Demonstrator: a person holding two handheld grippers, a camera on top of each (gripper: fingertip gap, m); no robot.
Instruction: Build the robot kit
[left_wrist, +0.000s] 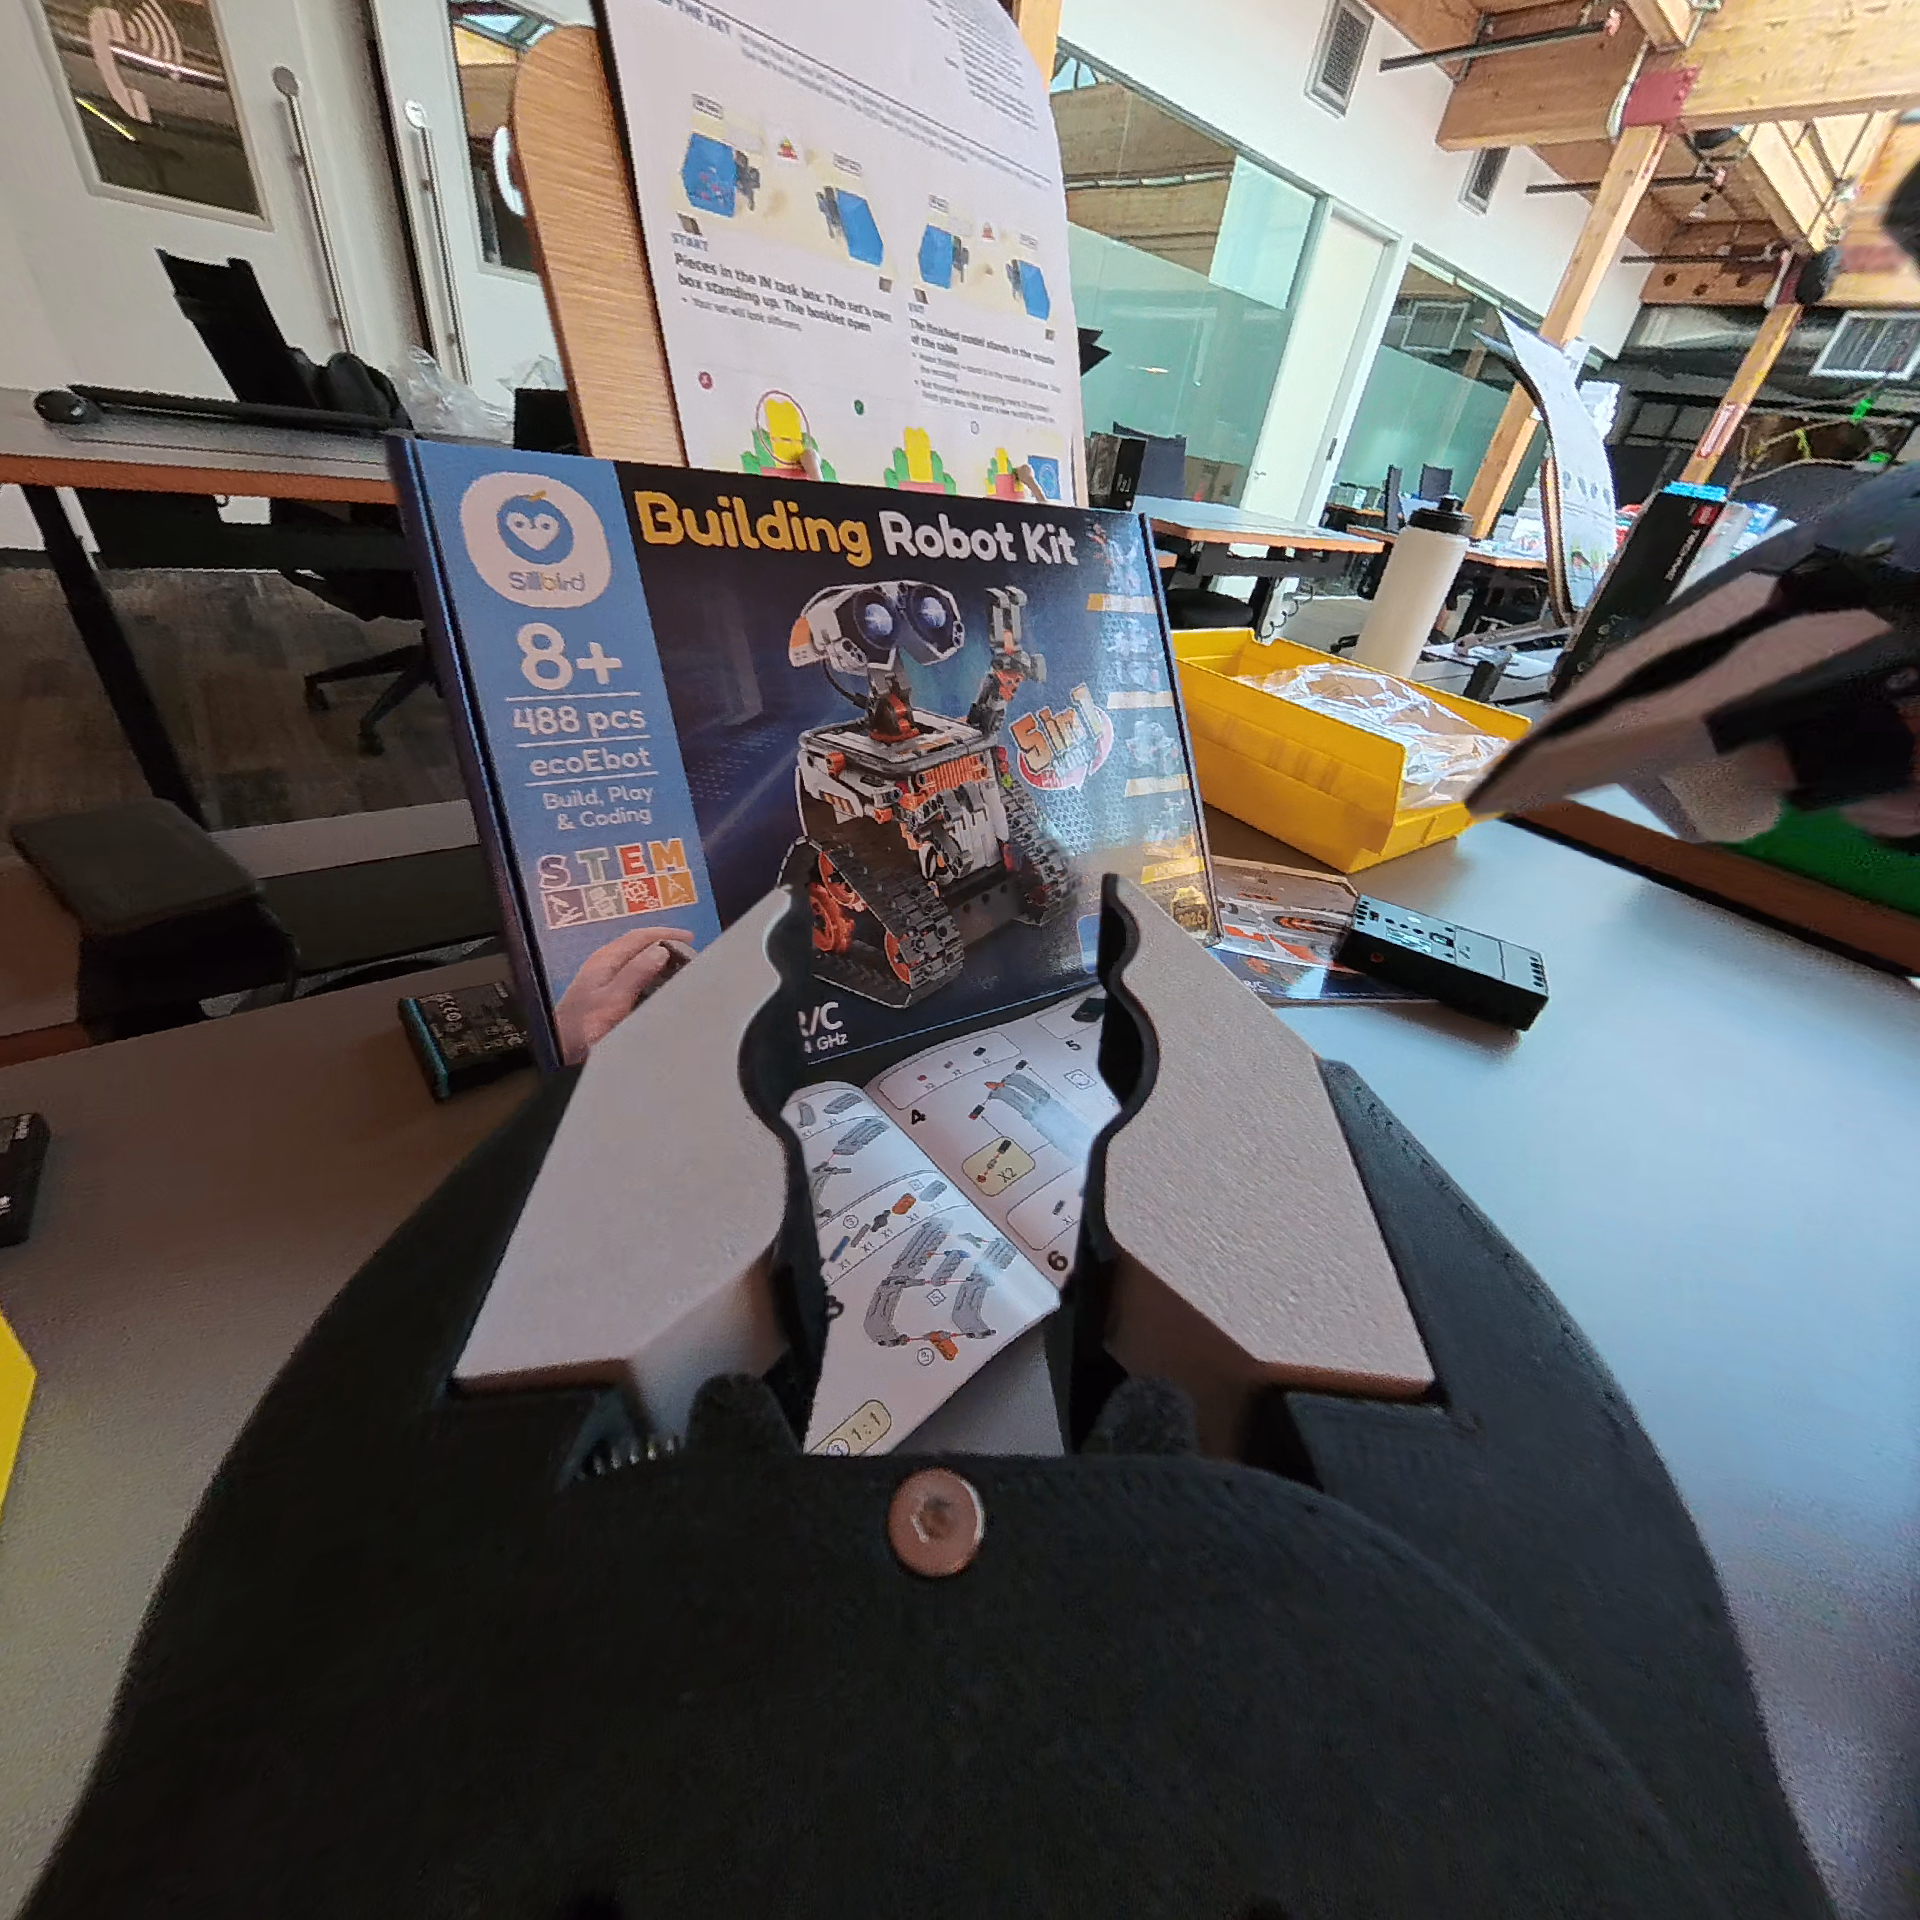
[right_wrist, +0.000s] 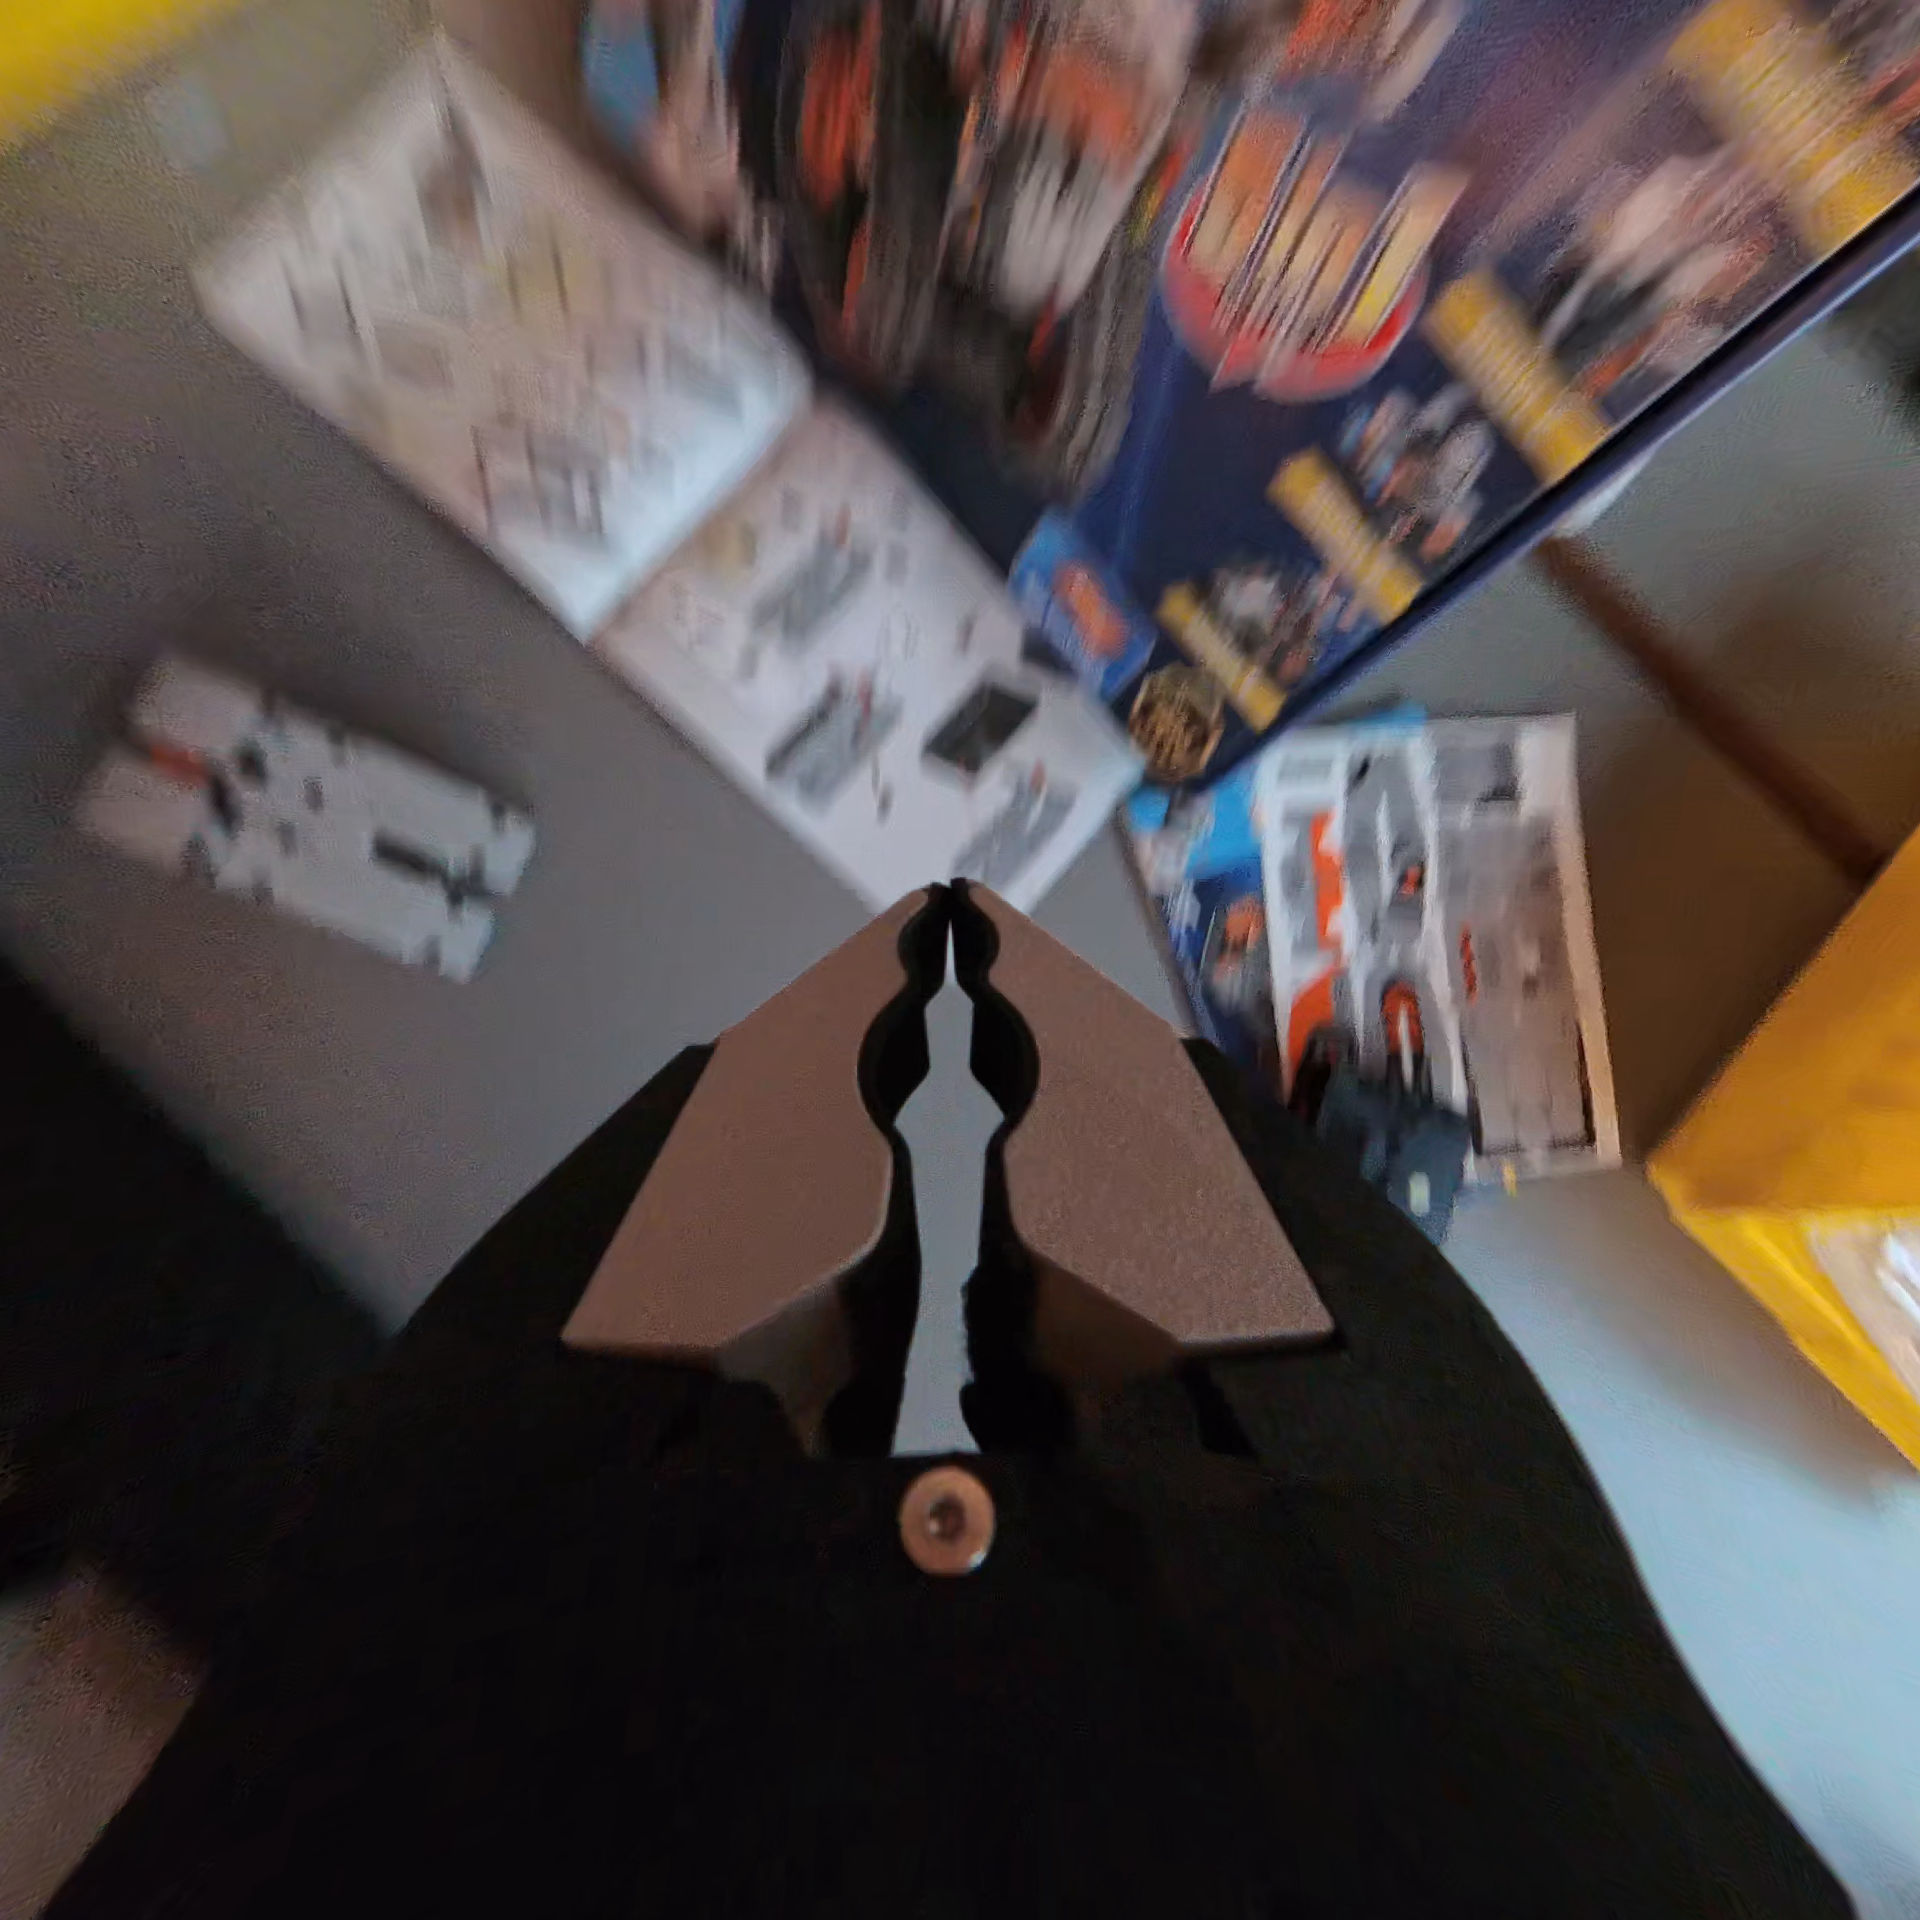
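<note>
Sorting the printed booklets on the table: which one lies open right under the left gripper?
The white instruction booklet, open to line drawings, seen between the left gripper fingers. The other, colour-covered booklet lies closed beside the box.

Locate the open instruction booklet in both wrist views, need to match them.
Left wrist view: open instruction booklet lies flat on the table, low centre, seen through the gap of the left hand-held gripper, just in front of the upright kit box.
Right wrist view: booklet runs diagonally across upper left to centre, blurred, beyond the shut right hand-held gripper.
Shared landmark: the kit box, standing behind the booklet in both.
</note>
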